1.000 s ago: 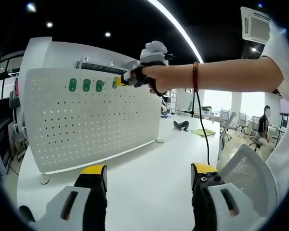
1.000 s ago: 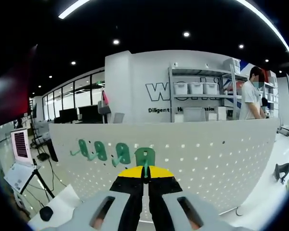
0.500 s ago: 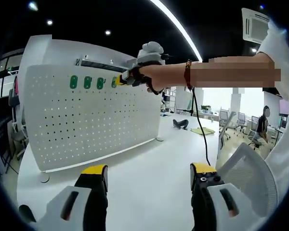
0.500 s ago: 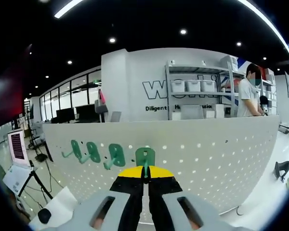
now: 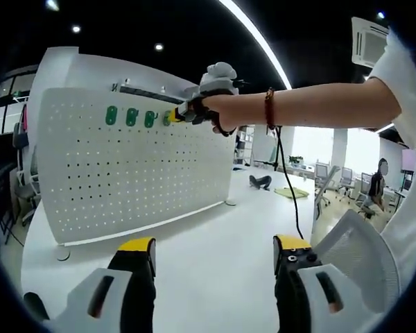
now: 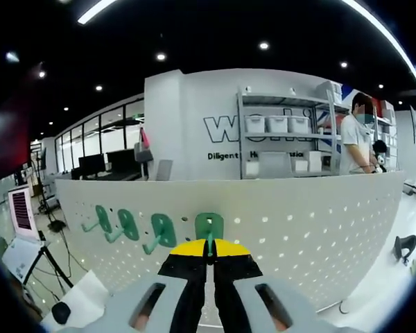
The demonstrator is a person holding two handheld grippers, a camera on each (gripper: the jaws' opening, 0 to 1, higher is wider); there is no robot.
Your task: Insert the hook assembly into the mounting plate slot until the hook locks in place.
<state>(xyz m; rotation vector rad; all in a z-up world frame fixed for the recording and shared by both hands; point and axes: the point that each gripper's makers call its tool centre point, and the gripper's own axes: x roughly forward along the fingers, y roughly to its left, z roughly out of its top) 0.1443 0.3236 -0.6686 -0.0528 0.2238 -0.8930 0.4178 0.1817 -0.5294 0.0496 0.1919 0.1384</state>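
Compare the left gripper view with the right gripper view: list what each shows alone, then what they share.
Left gripper view alone: the left gripper with fingers apart, the white table, a mesh chair back, and the person's arm.

Right gripper view alone: shelving with bins, wall lettering, and the hook pinched close up.

Shared: the white pegboard, three mounted green hooks, and the right gripper.

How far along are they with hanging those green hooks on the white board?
Three green hooks already sit in a row on the white pegboard. A fourth green hook is in hand: the right gripper is shut on it and holds it against the board, next in the row. Whether it has locked in cannot be told. The left gripper hangs open over the white table, holding nothing.
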